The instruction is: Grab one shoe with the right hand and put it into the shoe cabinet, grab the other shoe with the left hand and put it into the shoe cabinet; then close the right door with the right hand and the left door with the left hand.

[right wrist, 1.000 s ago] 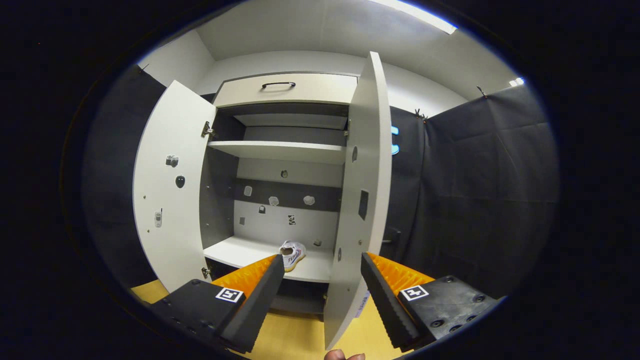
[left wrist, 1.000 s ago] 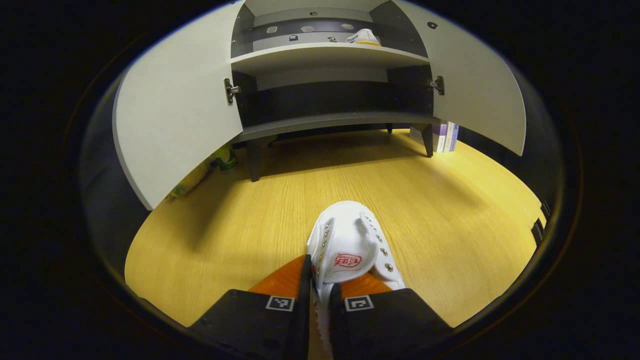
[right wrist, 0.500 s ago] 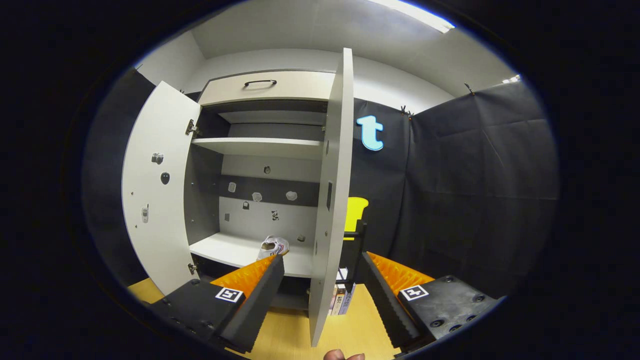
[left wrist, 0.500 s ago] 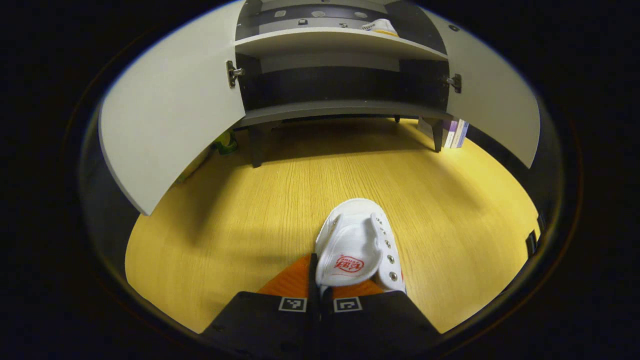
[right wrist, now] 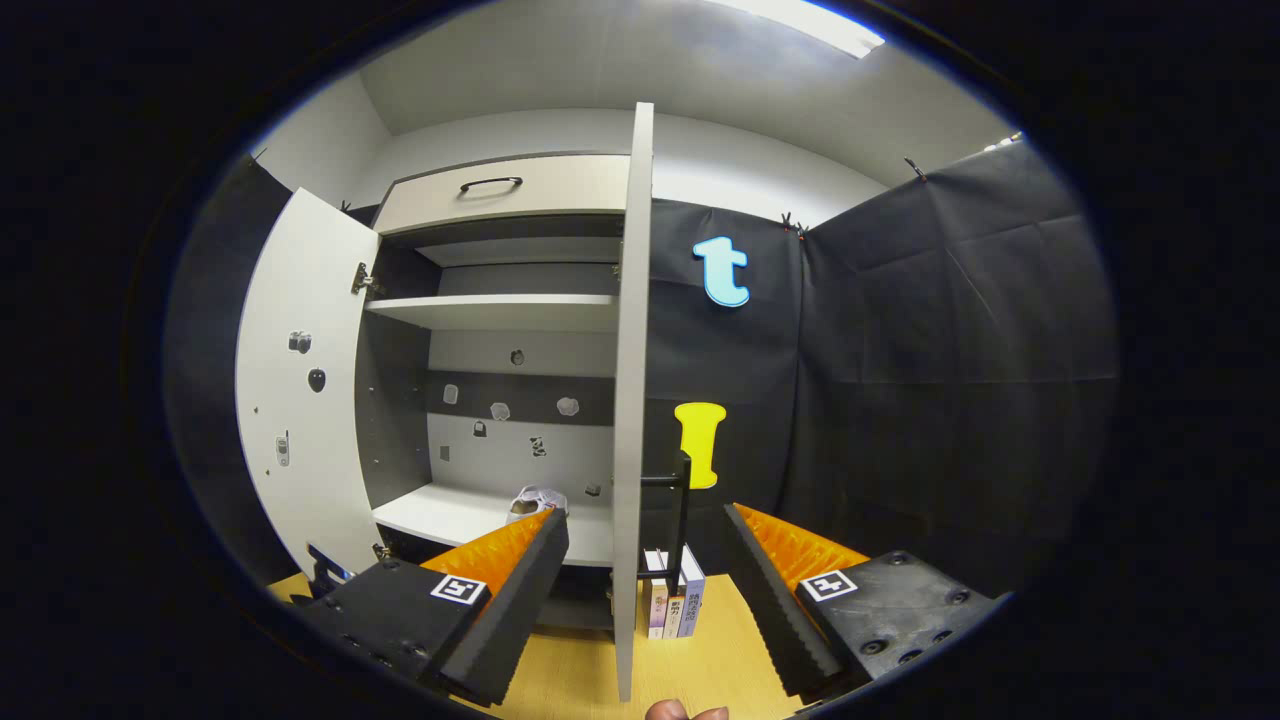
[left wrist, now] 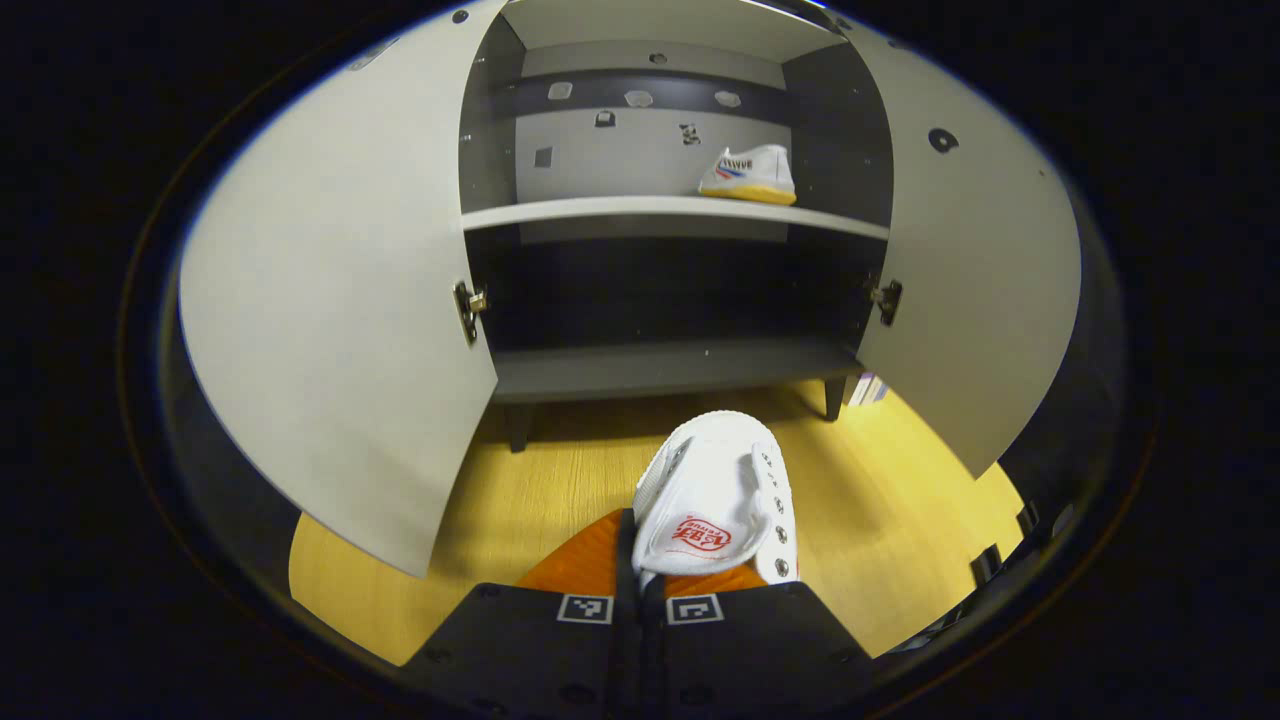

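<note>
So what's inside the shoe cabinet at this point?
One white shoe sits on the pale shelf of the shoe cabinet, toward the right. The dark compartment below looks empty, though its back is in shadow. The second shoe is outside, clamped in the left gripper.

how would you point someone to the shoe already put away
Find the open shoe cabinet with both doors swung wide. On its pale shelf, toward the right end, sits a white shoe. Unlike the shoe in the left tongs, it has a yellow sole.
</note>
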Motion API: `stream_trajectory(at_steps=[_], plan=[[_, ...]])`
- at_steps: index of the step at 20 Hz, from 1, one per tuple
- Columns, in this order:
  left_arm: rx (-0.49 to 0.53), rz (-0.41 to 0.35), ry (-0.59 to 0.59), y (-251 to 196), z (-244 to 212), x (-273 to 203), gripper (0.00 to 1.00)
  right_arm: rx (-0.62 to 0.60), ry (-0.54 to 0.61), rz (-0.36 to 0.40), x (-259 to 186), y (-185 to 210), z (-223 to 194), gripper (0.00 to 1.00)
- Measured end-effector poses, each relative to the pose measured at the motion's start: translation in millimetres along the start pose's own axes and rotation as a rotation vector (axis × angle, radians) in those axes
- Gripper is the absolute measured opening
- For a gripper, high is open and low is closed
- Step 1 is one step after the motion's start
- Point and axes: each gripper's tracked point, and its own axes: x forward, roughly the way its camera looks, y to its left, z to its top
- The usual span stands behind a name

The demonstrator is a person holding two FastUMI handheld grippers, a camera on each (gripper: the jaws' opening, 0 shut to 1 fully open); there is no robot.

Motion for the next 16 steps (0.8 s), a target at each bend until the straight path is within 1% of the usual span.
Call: stream_trajectory(at_steps=[4, 7, 9, 11, 13, 16], plan=[[-0.064, 0.012, -0.074, -4.9, 82.0, -15.0, 0.05, 0.023, -0.001, -0.027, 0.9, -19.1, -4.0, 0.98], [-0.112, 0.025, -0.122, -3.2, 144.1, -15.6, 0.05, 0.03, 0.0, -0.05, 1.3, -37.5, -5.6, 0.98], [-0.141, 0.048, -0.17, 2.8, 185.6, -13.3, 0.05, 0.031, 0.0, -0.07, 1.3, -49.1, -7.2, 0.98], [-0.142, 0.08, -0.204, 10.7, 221.3, -3.1, 0.05, 0.034, 0.005, -0.083, 0.3, -59.0, -10.3, 0.98], [-0.159, 0.105, -0.213, 17.0, 249.0, 10.2, 0.05, 0.039, 0.016, -0.094, -0.2, -68.7, -14.4, 0.98], [-0.162, 0.131, -0.2, 23.6, 282.2, 44.4, 0.05, 0.049, 0.033, -0.101, -0.6, -79.6, -22.9, 0.98]])
